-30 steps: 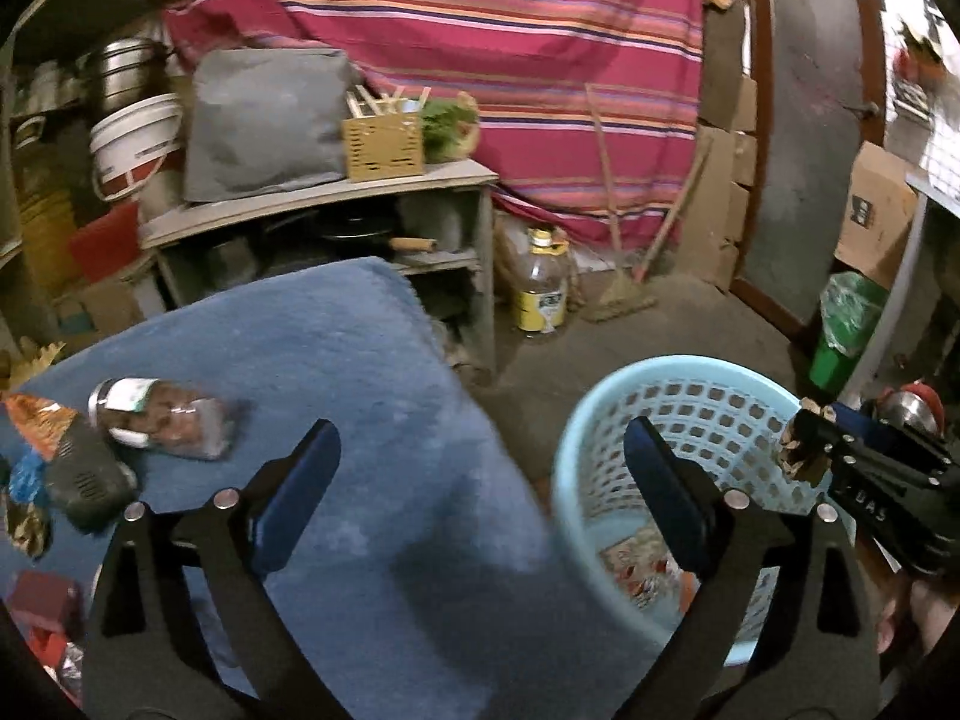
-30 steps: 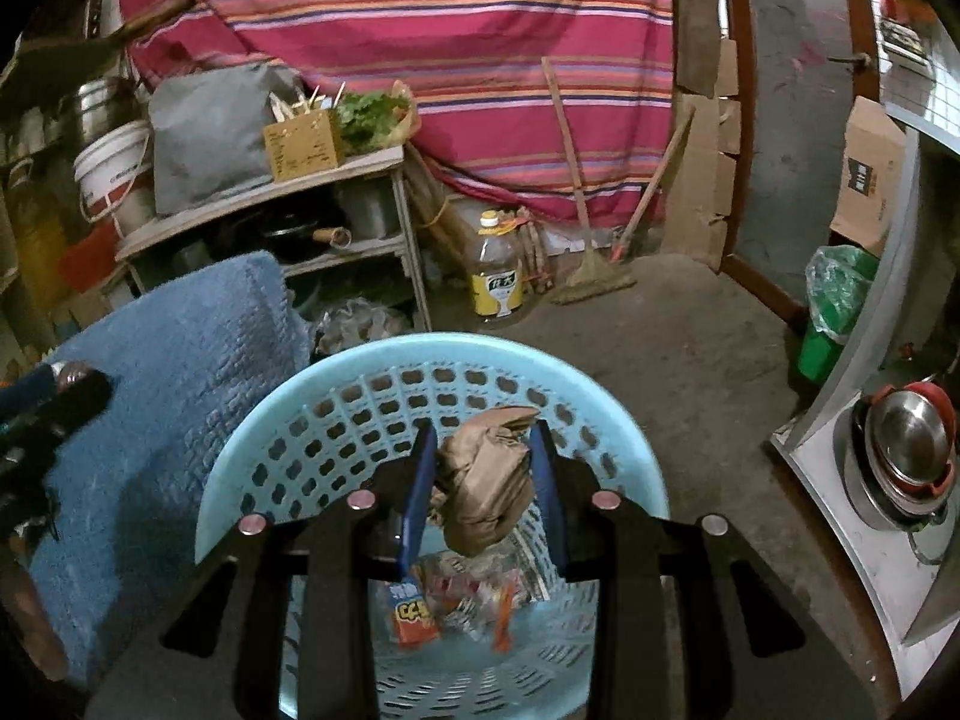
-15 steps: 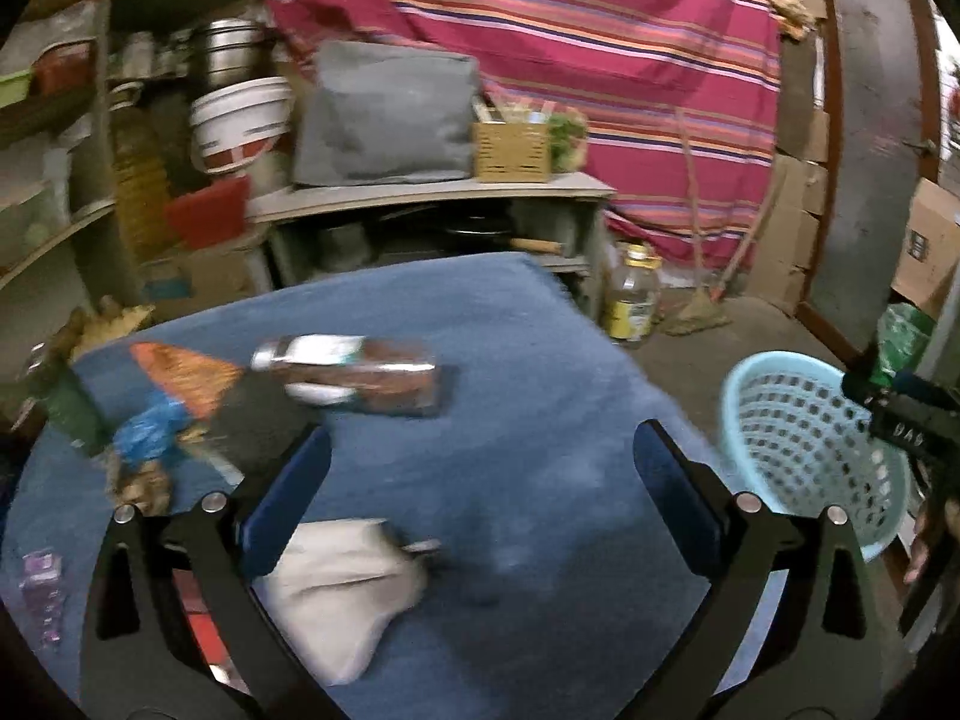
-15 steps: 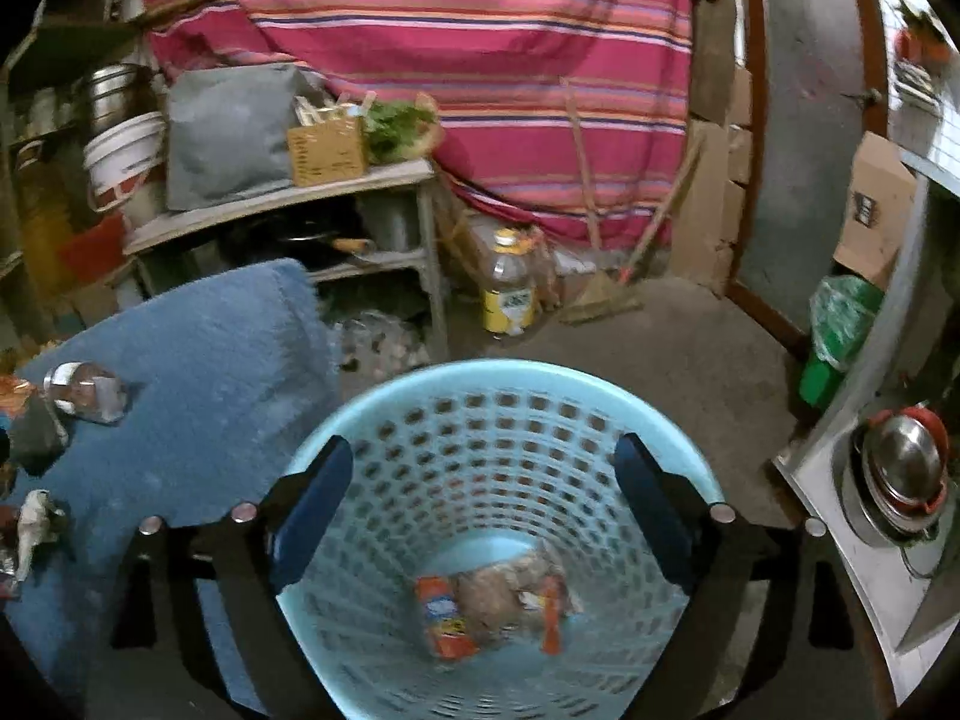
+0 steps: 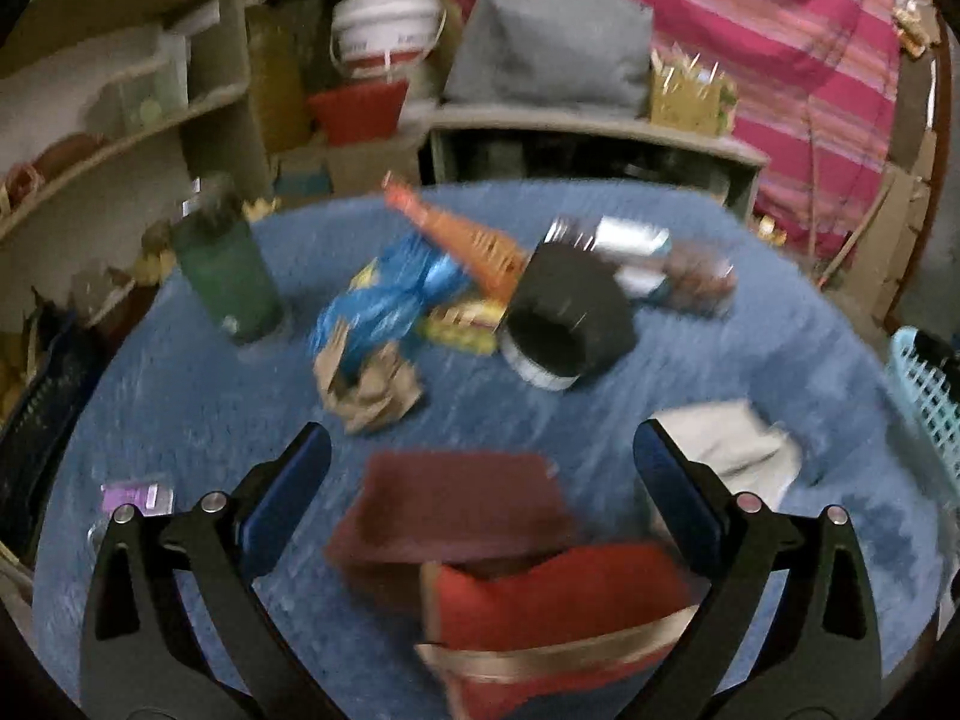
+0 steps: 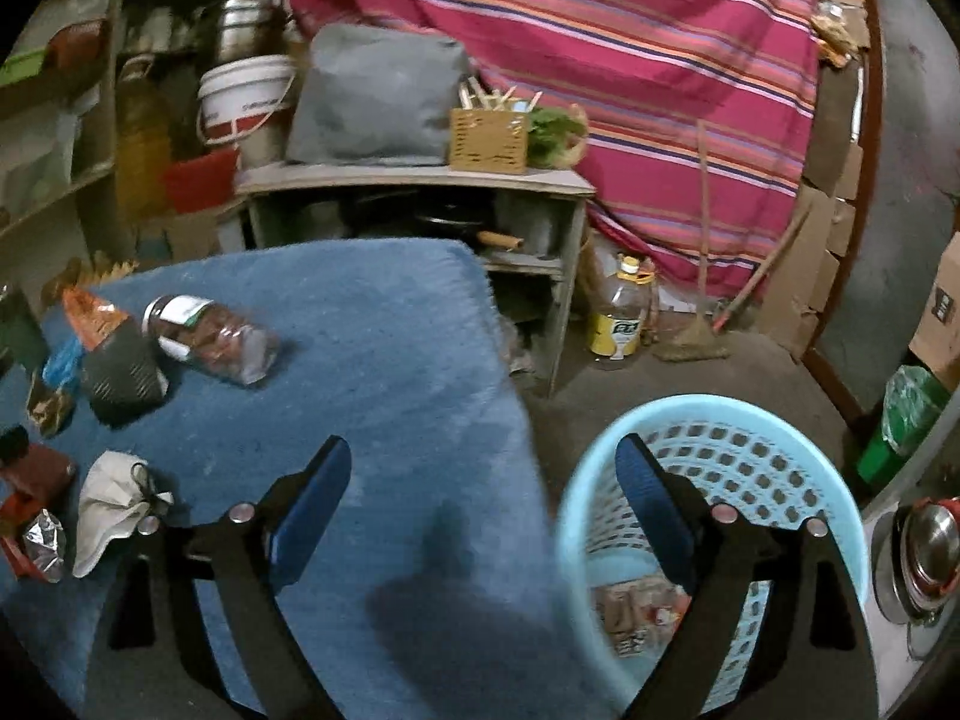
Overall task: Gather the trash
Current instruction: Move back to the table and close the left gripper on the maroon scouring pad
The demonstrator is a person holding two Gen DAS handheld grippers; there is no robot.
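My left gripper [image 5: 483,480] is open low over the blue-covered table [image 5: 798,360], with a maroon box [image 5: 450,504] and a red packet [image 5: 558,606] lying between its fingers, neither gripped. Beyond them lie crumpled brown paper [image 5: 372,390], a blue wrapper [image 5: 384,300], an orange wrapper [image 5: 462,234], a black cup [image 5: 564,318], a clear jar [image 5: 660,264] and a white crumpled wad [image 5: 732,444]. My right gripper [image 6: 483,480] is open and empty, straddling the table edge and the light blue basket [image 6: 690,414]. Wrappers [image 6: 636,612] lie in the basket's bottom.
A green bottle [image 5: 228,276] stands at the table's far left. Behind the table is a shelf unit [image 6: 420,180] with a grey bag and a white bucket [image 6: 246,96]. An oil bottle [image 6: 618,318] and a broom stand on the floor; steel pots [image 6: 924,552] sit at right.
My right gripper opened and dropped the crumpled brown paper into the basket, then swung left toward the table. My left gripper swept left from the basket to the trash pile.
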